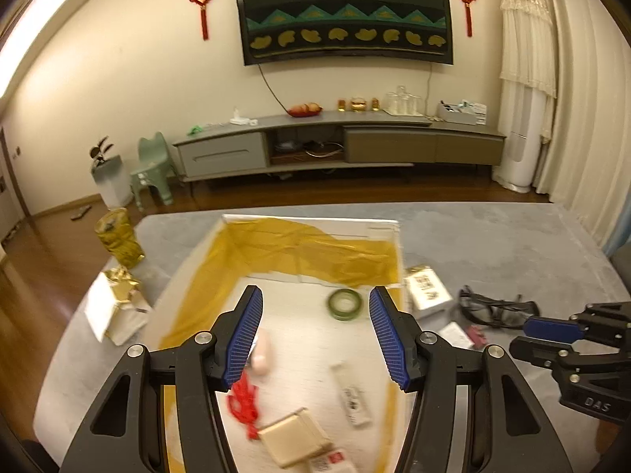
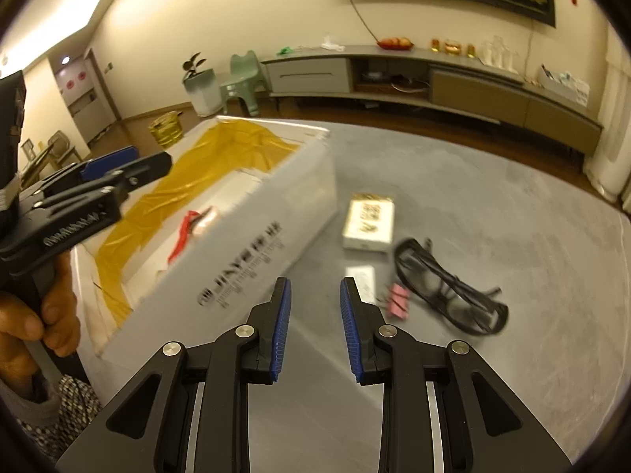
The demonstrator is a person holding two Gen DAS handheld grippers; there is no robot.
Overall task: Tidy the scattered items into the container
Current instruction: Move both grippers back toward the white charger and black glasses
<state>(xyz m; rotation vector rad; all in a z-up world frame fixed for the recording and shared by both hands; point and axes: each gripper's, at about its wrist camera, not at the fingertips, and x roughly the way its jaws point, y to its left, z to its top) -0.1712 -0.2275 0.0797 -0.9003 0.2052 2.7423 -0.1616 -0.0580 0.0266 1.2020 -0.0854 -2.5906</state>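
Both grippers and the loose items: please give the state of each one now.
Left gripper: jaws open, empty, above the box.
Right gripper: jaws open, empty.
Tape roll: flat inside the box.
Glasses: on the grey cloth, outside the box.
Pink clip: outside, beside the glasses.

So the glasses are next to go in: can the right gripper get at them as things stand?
Probably yes: the right gripper is open and empty, and the glasses lie uncovered on grey cloth just ahead to its right.
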